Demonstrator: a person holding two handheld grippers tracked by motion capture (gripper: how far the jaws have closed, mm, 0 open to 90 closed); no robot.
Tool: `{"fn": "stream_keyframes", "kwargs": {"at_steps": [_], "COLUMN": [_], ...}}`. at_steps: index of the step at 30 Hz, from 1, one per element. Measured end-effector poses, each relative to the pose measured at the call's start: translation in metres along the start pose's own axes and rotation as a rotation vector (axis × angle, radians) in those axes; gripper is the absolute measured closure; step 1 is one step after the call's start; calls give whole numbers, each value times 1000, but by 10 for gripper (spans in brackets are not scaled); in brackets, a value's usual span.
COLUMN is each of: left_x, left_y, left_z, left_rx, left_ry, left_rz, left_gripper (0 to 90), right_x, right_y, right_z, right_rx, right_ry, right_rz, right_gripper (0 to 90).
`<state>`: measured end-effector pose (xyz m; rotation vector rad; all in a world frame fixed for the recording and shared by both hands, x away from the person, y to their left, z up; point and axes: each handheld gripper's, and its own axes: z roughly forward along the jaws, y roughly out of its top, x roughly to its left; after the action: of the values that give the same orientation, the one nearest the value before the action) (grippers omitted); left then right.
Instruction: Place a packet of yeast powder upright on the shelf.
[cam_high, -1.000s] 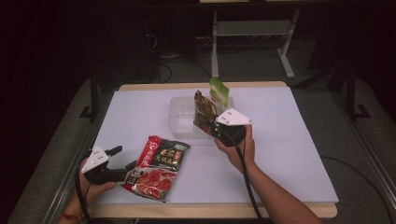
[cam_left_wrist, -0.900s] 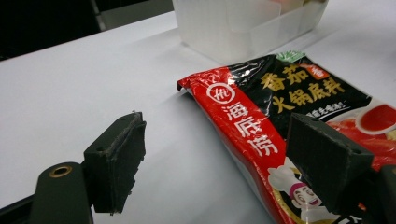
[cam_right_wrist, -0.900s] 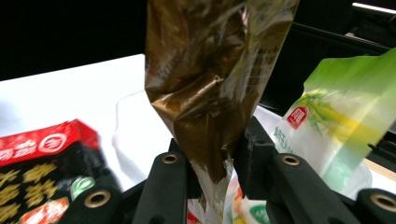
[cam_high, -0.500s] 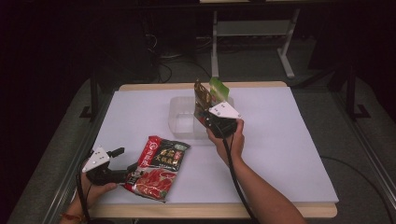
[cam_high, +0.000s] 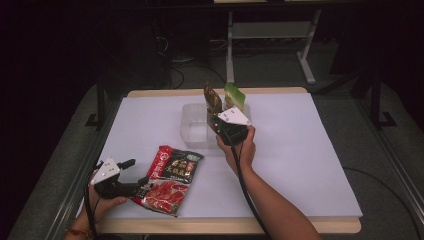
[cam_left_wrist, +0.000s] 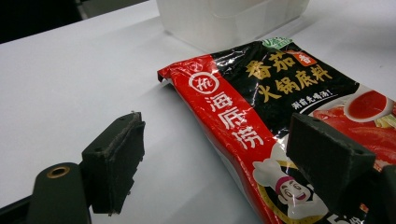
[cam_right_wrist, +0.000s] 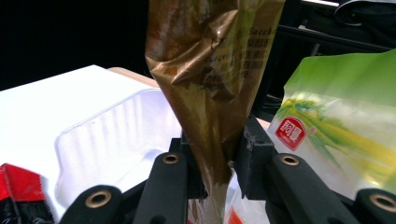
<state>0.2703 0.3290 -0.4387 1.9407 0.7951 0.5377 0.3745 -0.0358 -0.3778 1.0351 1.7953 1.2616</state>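
Observation:
My right gripper (cam_high: 215, 117) (cam_right_wrist: 217, 161) is shut on the lower end of a crinkled brown-gold packet (cam_high: 212, 98) (cam_right_wrist: 210, 60), which it holds upright over a clear plastic container (cam_high: 194, 131) (cam_right_wrist: 116, 140). A green packet (cam_high: 234, 96) (cam_right_wrist: 336, 126) stands just right of it at the container's far side. Near the table's front left lies a red and black soup-base packet (cam_high: 171, 177) (cam_left_wrist: 280, 93). My left gripper (cam_high: 135, 174) (cam_left_wrist: 219, 154) is open at that packet's left edge, one jaw over the packet and the other over bare table.
The white table top (cam_high: 310, 150) has bare room at the right and far left. The container (cam_left_wrist: 224, 18) sits just beyond the red packet. A corner of the red packet (cam_right_wrist: 18, 186) lies left of the container. The table's front edge runs close under my left hand.
My right hand has carried the brown-gold packet a little to the left, over the container and beside the green packet. The left gripper and red packet have stayed put.

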Motion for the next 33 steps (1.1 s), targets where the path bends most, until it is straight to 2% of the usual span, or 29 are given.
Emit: {"fn": "stream_keyframes", "kwargs": {"at_steps": [11,17,23,28,31,33], "left_x": [-1,-1,-1,-2,-1,-1], "left_y": [-1,-1,-1,-1,-1,-1], "left_z": [2,3,4,4,4,5], "left_rx": [11,11,16,14,14,16], "left_ry": [-14,-17,-24,-23,-24,-27], "left_rz": [6,8,11,11,6,8], "left_gripper": [190,190,190,190,190,190], "right_x": [1,-1,3,2,3,5], "right_y": [-4,-11,-11,-15,-15,-15], "right_z": [10,16,18,21,19,20], "right_rx": [2,39,55,73,84,92], "right_ry": [-71,-72,-55,-29,1,14], "right_rz": [21,51,1,4,34,22], "right_gripper": [744,743,739,731,736,738]}}
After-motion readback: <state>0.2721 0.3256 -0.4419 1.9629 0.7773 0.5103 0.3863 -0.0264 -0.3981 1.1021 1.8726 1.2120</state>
